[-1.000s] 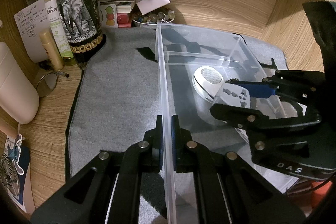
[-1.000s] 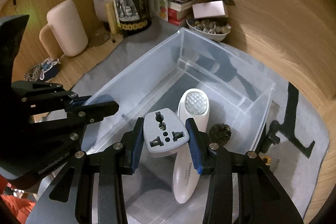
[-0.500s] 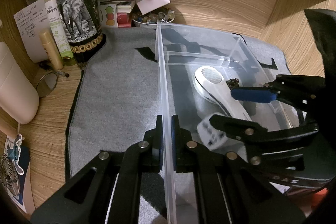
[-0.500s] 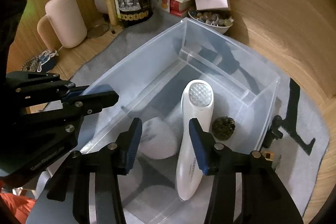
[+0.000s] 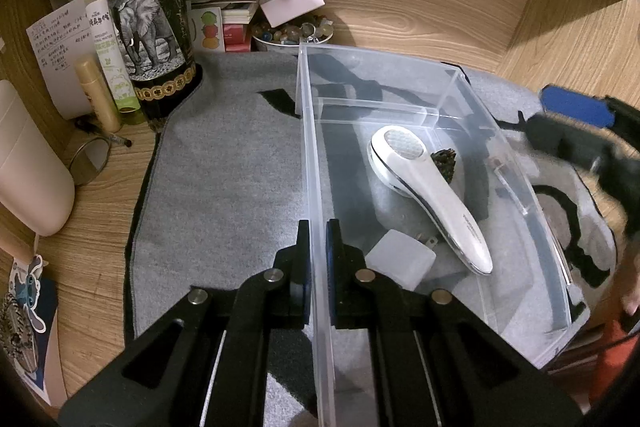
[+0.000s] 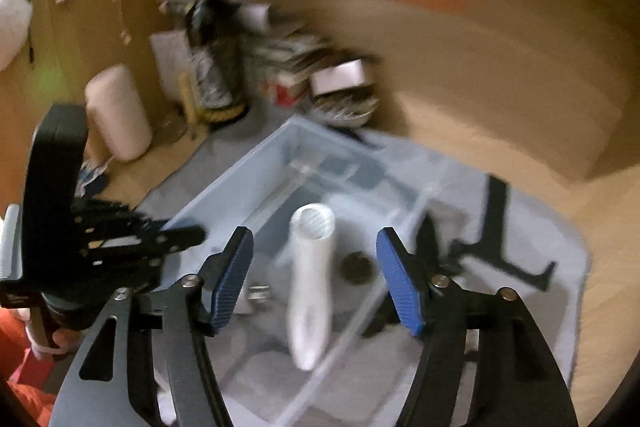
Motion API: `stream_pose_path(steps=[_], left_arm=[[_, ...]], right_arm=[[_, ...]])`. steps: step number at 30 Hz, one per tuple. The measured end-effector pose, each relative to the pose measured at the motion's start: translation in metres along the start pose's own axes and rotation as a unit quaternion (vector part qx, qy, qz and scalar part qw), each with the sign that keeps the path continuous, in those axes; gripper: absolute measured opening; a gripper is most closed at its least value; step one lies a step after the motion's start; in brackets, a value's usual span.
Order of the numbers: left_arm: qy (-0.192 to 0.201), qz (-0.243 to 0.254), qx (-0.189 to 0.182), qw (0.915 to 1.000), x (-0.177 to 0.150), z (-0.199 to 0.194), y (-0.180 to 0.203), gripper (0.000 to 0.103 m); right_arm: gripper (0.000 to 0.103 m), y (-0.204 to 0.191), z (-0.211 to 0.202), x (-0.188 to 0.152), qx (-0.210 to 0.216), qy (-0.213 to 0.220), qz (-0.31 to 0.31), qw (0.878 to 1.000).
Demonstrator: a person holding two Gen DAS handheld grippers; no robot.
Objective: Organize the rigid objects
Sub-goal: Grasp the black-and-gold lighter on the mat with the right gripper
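Clear bin (image 5: 316,163), light and stiff: I am pinching its thin wall in my left gripper (image 5: 318,251), my right gripper (image 6: 316,279) opening empty.

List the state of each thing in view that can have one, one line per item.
Left gripper: jaws shut on the clear bin's wall.
Right gripper: jaws have just been opening, nothing between them.
Clear bin: upright, no lid on.
Travel adapter: lying in the bin.
White handheld device: lying flat in the bin.
Wine bottle: upright.
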State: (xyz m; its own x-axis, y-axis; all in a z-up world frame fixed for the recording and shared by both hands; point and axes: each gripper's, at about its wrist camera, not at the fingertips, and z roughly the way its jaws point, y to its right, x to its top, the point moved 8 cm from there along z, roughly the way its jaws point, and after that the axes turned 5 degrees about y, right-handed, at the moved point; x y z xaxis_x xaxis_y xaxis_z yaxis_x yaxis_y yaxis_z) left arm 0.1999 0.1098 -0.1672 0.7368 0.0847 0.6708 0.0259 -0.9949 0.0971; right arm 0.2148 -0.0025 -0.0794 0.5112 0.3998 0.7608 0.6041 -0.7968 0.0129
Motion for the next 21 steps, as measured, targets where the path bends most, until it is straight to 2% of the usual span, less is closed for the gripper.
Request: stream_pose_path(steps=[6,11,16,21], left_arm=[[0.0,-0.001,-0.001,1.0,0.0,0.0,-0.001,0.005],[0.0,-0.002,-0.002,1.0,0.0,0.0,-0.001,0.005],[-0.001,-0.001,-0.002,1.0,0.0,0.0,-0.001,0.005],[0.0,-0.002,-0.002,1.0,0.0,0.0,-0.001,0.005]], right_arm=[[0.061,0.052,-0.011,-0.003,-0.044,0.007,0.052,0.998],[0.061,0.088,-0.009,-0.02,-0.072,-0.005,0.094,0.993],[0.06,0.1,0.002,-0.042,-0.076,-0.028,0.103,0.991],[0.05,0.099,0.013,-0.062,-0.068,-0.054,0.091,0.992]])
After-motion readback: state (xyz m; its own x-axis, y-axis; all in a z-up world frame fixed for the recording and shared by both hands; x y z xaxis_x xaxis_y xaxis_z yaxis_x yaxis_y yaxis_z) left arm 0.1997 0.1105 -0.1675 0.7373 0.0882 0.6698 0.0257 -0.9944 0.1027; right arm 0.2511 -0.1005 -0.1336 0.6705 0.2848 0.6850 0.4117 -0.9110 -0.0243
